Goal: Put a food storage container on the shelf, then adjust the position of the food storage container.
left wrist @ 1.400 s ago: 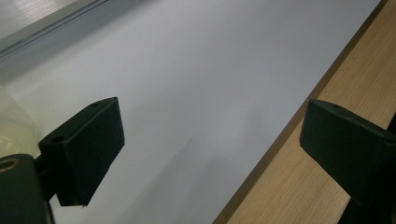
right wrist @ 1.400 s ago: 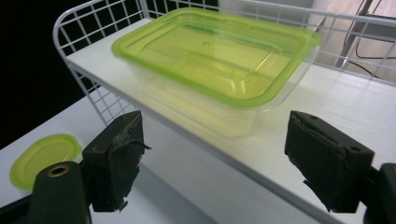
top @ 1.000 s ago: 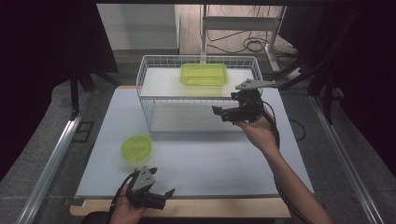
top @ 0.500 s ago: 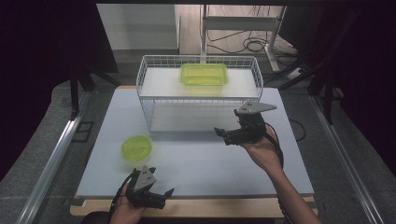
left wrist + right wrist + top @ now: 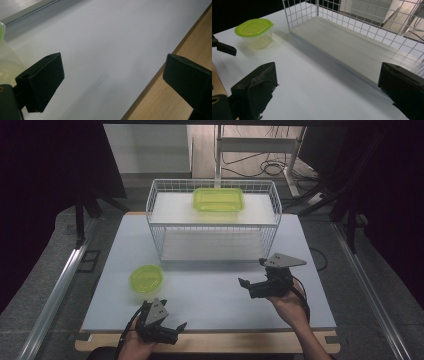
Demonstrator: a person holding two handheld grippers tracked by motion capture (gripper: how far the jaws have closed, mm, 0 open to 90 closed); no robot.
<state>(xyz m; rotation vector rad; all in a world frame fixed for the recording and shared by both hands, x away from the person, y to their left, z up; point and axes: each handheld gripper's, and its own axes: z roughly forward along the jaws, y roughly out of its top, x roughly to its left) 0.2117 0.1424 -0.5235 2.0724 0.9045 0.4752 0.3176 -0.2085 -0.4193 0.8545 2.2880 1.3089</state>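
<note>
High view: your right gripper (image 5: 248, 285) has dropped from the rack (image 5: 212, 222) to just above the tabletop (image 5: 215, 290), its fingers just spread wide and empty. That suggests the tub (image 5: 218, 199) is placed on the rack's top shelf, lime lid on. The left gripper (image 5: 170, 330), fingers spread, rests near the round tub (image 5: 146, 278).

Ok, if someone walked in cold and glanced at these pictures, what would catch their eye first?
Probably the bright lime-green: a rectangular lidded container on the top shelf of the white wire rack at the table's far side, and a smaller round lidded tub on the white table nearer the person. Then the two black grippers, the left gripper at the near edge and the right gripper in front of the rack, both with empty, open jaws.
</note>
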